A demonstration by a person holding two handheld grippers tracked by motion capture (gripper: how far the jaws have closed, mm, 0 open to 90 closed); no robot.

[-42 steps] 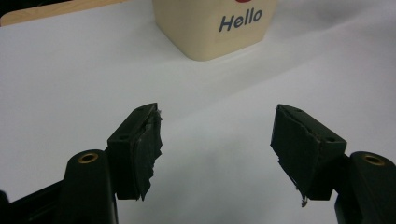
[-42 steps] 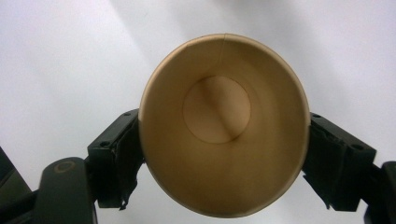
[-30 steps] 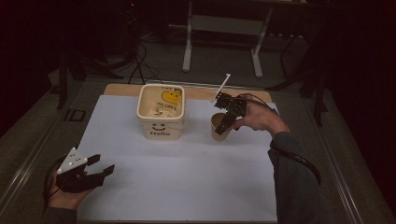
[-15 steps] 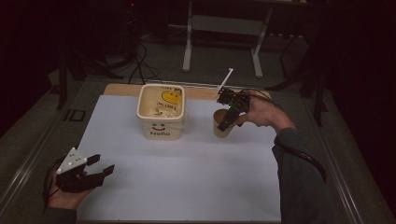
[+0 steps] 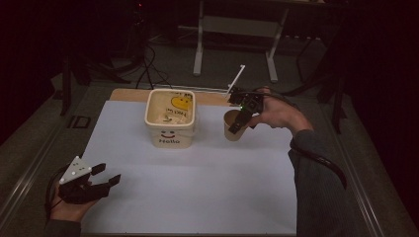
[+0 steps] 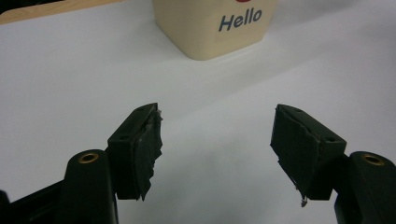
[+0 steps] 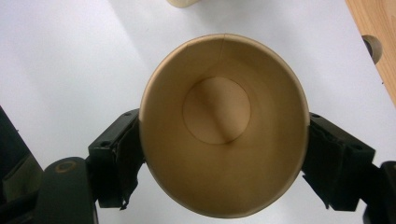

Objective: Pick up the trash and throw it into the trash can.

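Black fingers [image 6: 140, 149] with torn padding, brass screws; sleeve [image 5: 316, 182] seemingly dark grey.

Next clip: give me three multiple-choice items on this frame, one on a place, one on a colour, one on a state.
1. Where does the tub stand relative to the cup in the high view?
A. left of it
B. right of it
C. inside it

2. What colour is the cup's inside?
A. blue
B. brown
C. green

3. What is in the left tool?
A. the cup
B. a spoon
C. nothing

Key: 1 A, the tub sits to the cup's left; 2 B, the right tool view shows a brown inside; 3 C, its jaws stand apart over bare paper.
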